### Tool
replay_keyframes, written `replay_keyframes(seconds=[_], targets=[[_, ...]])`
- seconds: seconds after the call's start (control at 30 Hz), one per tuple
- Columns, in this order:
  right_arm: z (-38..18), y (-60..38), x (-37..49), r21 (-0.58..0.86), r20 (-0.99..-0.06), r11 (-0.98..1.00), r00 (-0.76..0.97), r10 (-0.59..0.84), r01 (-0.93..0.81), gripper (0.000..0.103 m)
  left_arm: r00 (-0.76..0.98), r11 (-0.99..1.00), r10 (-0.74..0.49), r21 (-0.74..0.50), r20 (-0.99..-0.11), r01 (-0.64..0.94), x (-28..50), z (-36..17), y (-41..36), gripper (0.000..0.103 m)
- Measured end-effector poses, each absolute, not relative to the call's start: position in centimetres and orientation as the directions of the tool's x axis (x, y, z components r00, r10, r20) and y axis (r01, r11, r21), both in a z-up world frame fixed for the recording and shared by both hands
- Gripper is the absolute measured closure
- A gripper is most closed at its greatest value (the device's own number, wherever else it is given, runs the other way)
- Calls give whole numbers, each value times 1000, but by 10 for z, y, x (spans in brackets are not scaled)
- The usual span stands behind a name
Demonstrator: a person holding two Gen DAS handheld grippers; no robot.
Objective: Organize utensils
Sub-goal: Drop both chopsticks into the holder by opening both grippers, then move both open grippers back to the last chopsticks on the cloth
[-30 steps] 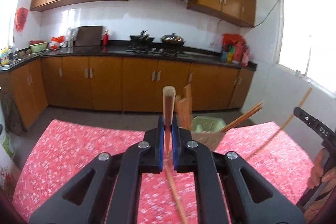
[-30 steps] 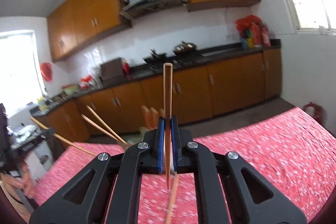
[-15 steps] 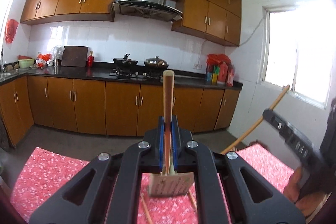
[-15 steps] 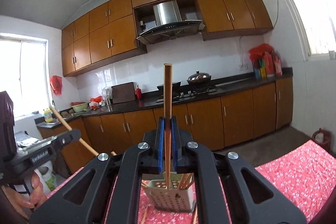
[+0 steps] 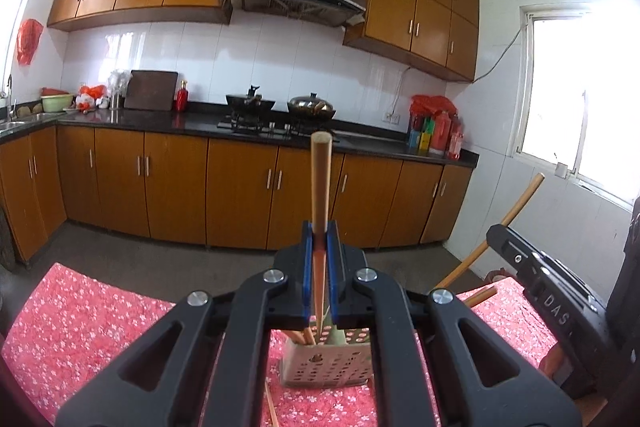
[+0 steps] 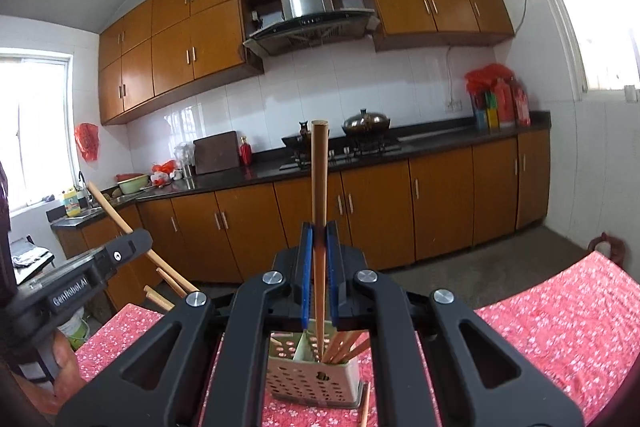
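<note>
My left gripper (image 5: 319, 243) is shut on a wooden chopstick (image 5: 320, 179) that stands upright, its lower end down in a perforated utensil holder (image 5: 328, 367) on the red flowered tablecloth (image 5: 80, 315). My right gripper (image 6: 319, 243) is shut on another wooden chopstick (image 6: 319, 171), also upright, its tip inside the same holder (image 6: 312, 379), which holds several chopsticks (image 6: 344, 343). The right gripper also shows at the right edge of the left wrist view (image 5: 552, 283), and the left gripper at the left edge of the right wrist view (image 6: 80, 275).
Loose chopsticks lie on the cloth beside the holder (image 5: 272, 407) (image 6: 365, 405). Beyond the table are brown kitchen cabinets (image 5: 240, 195), a dark counter with a stove and pots (image 5: 280, 115), and a bright window (image 5: 580, 99).
Both grippers have tilted up and moved over the holder. The chopsticks they hold have gone from hovering over the cloth to standing with their tips in the holder.
</note>
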State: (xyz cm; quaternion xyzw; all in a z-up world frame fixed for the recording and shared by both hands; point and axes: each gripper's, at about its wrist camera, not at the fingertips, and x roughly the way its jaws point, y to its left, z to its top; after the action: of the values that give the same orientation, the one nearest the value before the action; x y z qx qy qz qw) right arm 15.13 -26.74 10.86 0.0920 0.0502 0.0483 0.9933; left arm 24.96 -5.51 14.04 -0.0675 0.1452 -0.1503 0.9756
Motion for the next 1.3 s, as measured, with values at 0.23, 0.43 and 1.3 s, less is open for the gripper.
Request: replay_keyframes(seconds=[0.23,0.43,1.3], targets=[[111,-267,149,199,-100,976,989,109,-87,95,917,947,-308,-175,-254,269,245,140,-50,87],[116,-268,135,198,-89,977,991,102,-83,95,923,950,-295,-179,-249,256,234,143,-43,83],[-99,-249,127,170,-720,984,676,157,-47,85,713,988,-146,-135,-686,72,169,-51,14,70]])
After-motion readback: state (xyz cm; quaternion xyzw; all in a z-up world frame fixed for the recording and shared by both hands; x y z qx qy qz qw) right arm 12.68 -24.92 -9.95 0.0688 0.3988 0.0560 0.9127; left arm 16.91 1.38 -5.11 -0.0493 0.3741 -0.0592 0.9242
